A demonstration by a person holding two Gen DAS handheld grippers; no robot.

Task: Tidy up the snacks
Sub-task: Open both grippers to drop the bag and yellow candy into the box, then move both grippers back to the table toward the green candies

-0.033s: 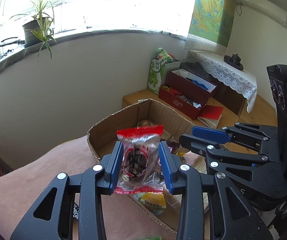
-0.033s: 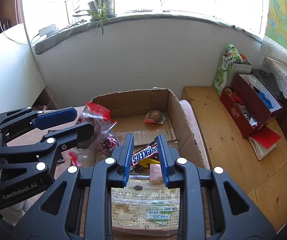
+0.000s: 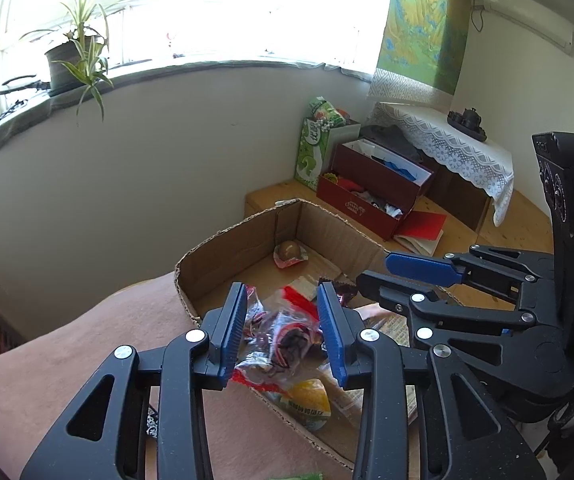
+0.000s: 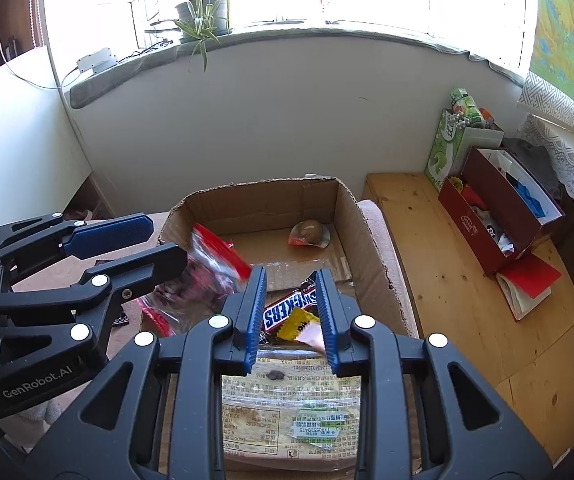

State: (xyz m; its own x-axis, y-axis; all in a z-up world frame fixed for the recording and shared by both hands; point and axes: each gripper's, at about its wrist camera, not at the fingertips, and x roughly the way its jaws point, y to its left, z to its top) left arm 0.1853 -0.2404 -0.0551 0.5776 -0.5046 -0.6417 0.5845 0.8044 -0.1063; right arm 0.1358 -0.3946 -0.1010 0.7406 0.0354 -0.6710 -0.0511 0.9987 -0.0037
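Left gripper (image 3: pixel 283 330) is over the near-left edge of the box (image 3: pixel 247 240), jaws parted, and the clear red-edged packet (image 3: pixel 283 336) sits loose between them. It's blurred, so it might be mid-drop. Right gripper (image 4: pixel 290 316) hangs over the Snickers (image 4: pixel 287 312), jaws apart, gripping nothing.

Bright window (image 3: pixel 215 8), white wall (image 3: pixel 167 168), wooden floor (image 4: pixel 447 280)
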